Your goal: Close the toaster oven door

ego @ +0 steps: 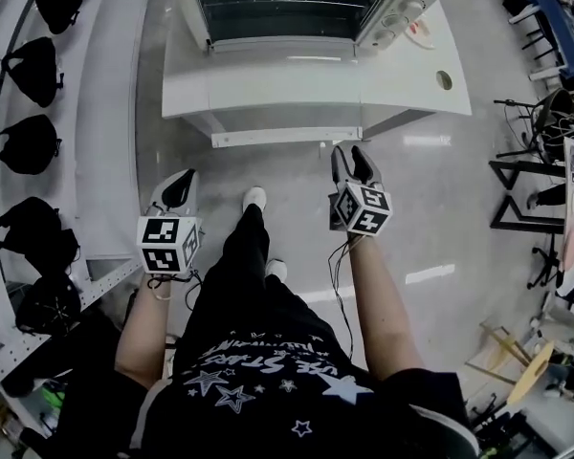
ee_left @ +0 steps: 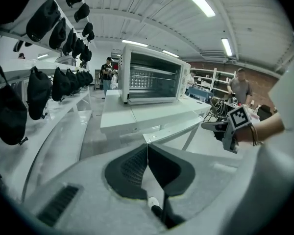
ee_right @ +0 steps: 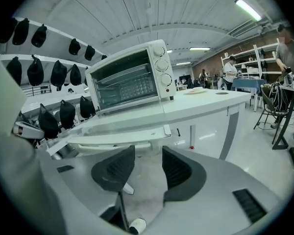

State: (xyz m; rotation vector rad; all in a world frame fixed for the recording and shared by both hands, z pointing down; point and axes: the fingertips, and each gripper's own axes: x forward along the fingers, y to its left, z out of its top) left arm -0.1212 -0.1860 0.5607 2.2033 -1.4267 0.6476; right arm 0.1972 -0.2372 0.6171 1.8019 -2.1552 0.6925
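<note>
The white toaster oven stands on a white table. Its glass door lies folded down flat toward me, and the white handle bar overhangs the table's front edge. My right gripper hovers just in front of the handle's right end, jaws apart with nothing between them. The right gripper view shows the open jaws below the door and its handle. My left gripper hangs lower at the left with its pads pressed together and empty, clear of the oven.
White shelves with several black caps run along the left. My legs and a white shoe are between the grippers. Black chairs and desks crowd the right side. People stand far off in the room.
</note>
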